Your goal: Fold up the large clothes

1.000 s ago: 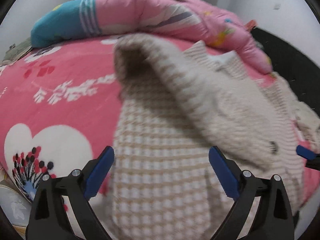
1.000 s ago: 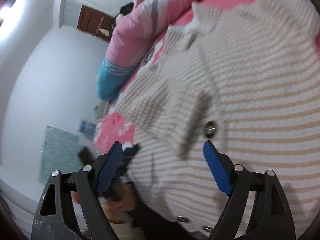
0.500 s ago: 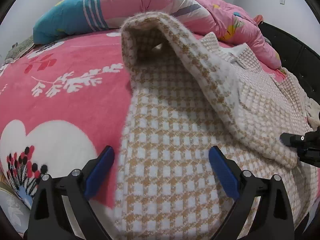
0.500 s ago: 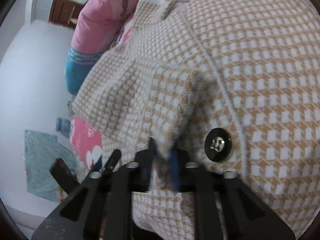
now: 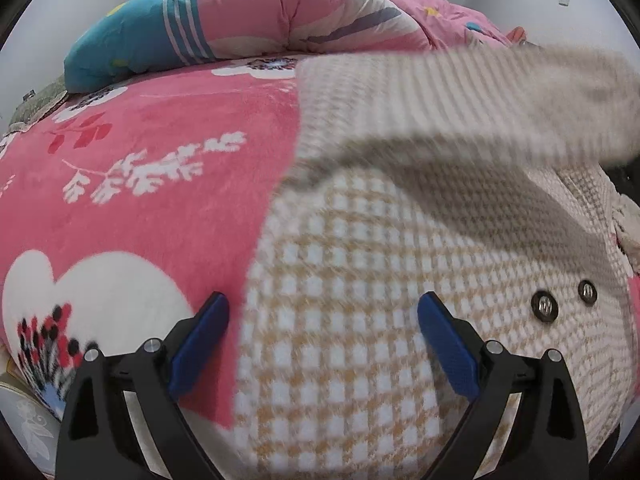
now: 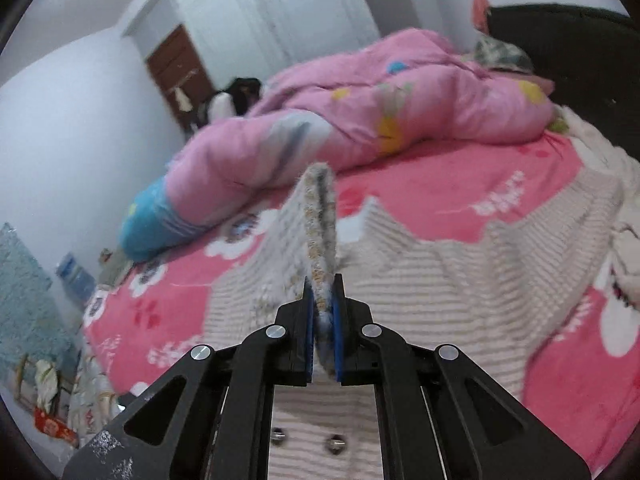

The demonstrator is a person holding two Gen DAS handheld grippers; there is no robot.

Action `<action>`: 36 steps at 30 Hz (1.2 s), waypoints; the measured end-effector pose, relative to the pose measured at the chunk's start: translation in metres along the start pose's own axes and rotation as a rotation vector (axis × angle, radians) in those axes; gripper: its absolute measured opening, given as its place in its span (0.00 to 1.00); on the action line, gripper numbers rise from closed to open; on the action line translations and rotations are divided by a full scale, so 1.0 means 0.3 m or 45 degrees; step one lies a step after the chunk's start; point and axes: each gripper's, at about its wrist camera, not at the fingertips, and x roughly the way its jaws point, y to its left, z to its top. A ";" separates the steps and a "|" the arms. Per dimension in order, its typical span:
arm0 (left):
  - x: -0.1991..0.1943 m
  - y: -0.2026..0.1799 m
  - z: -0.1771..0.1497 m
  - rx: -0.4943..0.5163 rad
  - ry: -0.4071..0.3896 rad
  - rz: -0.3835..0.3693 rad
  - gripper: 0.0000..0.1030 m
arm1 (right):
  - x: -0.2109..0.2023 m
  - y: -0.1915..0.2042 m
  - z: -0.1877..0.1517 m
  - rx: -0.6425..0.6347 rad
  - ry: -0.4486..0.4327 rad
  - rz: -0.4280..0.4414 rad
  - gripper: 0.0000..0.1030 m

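Right hand-held gripper pinches fuzzy houndstooth coat; plush floral blanket beneath.

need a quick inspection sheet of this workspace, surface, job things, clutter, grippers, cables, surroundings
surface: bed under a pink flowered blanket.
job's things: checked beige and white coat spread on the blanket, two metal buttons showing; one blurred flap raised above it.
clutter: rolled pink quilt along the far side; small items on the floor beside the bed.
grippers: left gripper open over the coat, gripping nothing; right gripper shut on a coat edge.
cables: nothing seen.
surroundings: white walls, brown door, dark headboard.
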 end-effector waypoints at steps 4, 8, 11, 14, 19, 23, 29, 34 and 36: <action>0.021 0.017 0.047 -0.031 0.014 0.078 0.91 | 0.133 -0.128 -0.027 0.041 0.135 -0.065 0.05; 0.033 0.041 0.048 -0.068 0.042 0.073 0.91 | 0.211 -0.165 -0.014 0.021 0.169 -0.081 0.06; 0.019 0.046 0.040 -0.067 0.025 0.046 0.91 | 0.349 -0.213 -0.042 0.026 0.269 -0.116 0.13; -0.008 0.089 0.072 -0.123 -0.025 -0.068 0.90 | 0.465 -0.282 -0.080 0.033 0.369 -0.239 0.35; -0.010 0.139 0.226 -0.191 -0.052 -0.217 0.87 | 0.404 -0.329 -0.095 0.096 0.262 -0.146 0.48; 0.175 0.174 0.390 -0.300 0.128 -0.380 0.67 | 0.397 -0.333 -0.127 0.075 0.286 -0.120 0.49; 0.402 0.186 0.510 -0.358 0.271 -0.479 0.43 | 0.409 -0.312 -0.155 0.006 0.317 -0.126 0.31; 0.362 0.169 0.535 -0.304 0.231 -0.496 0.15 | 0.424 -0.255 -0.147 -0.069 0.303 -0.173 0.08; 0.262 0.147 0.561 -0.228 0.124 -0.478 0.10 | 0.398 -0.219 -0.130 -0.096 0.255 -0.171 0.06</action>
